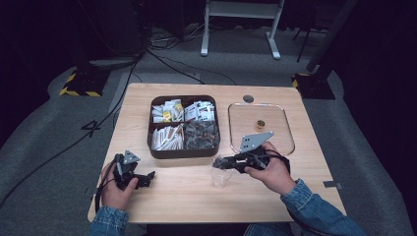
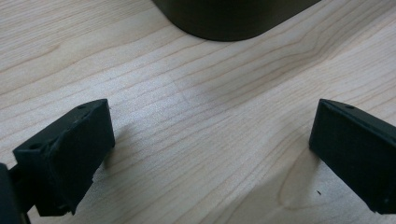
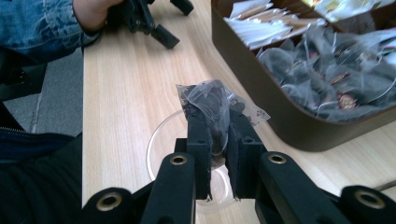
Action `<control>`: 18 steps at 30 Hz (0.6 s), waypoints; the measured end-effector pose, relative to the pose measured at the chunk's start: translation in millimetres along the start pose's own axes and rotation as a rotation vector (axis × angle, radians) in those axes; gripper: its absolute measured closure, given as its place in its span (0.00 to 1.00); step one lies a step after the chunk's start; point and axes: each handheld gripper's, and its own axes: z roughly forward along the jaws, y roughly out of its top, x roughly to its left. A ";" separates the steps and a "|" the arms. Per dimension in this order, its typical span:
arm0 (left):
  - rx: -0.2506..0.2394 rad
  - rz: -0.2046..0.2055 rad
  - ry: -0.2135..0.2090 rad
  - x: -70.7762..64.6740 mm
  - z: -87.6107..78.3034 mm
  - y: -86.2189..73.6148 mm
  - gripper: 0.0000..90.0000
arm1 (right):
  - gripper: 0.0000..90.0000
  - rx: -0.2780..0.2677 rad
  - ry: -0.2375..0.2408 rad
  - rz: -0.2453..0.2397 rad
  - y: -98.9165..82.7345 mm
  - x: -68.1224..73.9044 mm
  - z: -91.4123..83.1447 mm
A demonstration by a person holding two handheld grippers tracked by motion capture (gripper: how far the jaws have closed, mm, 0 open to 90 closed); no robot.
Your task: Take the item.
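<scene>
I have the right gripper clenched on a tea bag, seen at the centre of the right gripper view. The bag is a translucent mesh pouch with dark leaf inside. It hangs directly above a clear glass, whose rim curves through the lower centre of that frame. In the high view, the glass stands at lower centre, just in front of the brown box, with the right gripper above it.

Handling, as I judge it:
- The bag looks very light and soft. It should deform under the jaws without resisting them.
- The mesh appears thin. Excess clamping or a snag on the rim could tear it and spill leaf.
- Best hold is on the gathered upper part of the pouch, where the jaws now pinch it. A grip on the filled belly would crush the contents.
- The glass looks light and rigid, and its smooth wall is probably slippery. A bump from the jaws could tip or slide it on the table.

The left gripper is released, its jaws spread wide over bare wood in the left gripper view. In the high view it rests at lower left, well apart from the glass.

More bags of the same kind fill the compartment at upper right of the right gripper view.
</scene>
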 end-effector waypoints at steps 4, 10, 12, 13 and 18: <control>0.000 0.000 0.000 0.0 0.0 0.0 0.01 | 0.90 0.013 0.003 0.008 -3.7 1.4 1.2; 0.000 0.000 0.000 0.0 0.0 0.0 0.01 | 0.74 0.016 0.001 0.011 -6.7 3.0 2.4; 0.000 0.000 0.000 0.0 0.0 0.0 0.01 | 0.70 0.008 0.002 0.015 -7.3 4.1 2.4; 0.000 0.000 0.000 0.0 0.0 0.0 0.00 | 0.68 0.005 0.001 0.016 -7.6 4.3 2.2; 0.000 0.000 0.000 0.0 0.0 0.0 0.01 | 0.63 -0.027 -0.002 0.023 -7.2 4.9 -0.8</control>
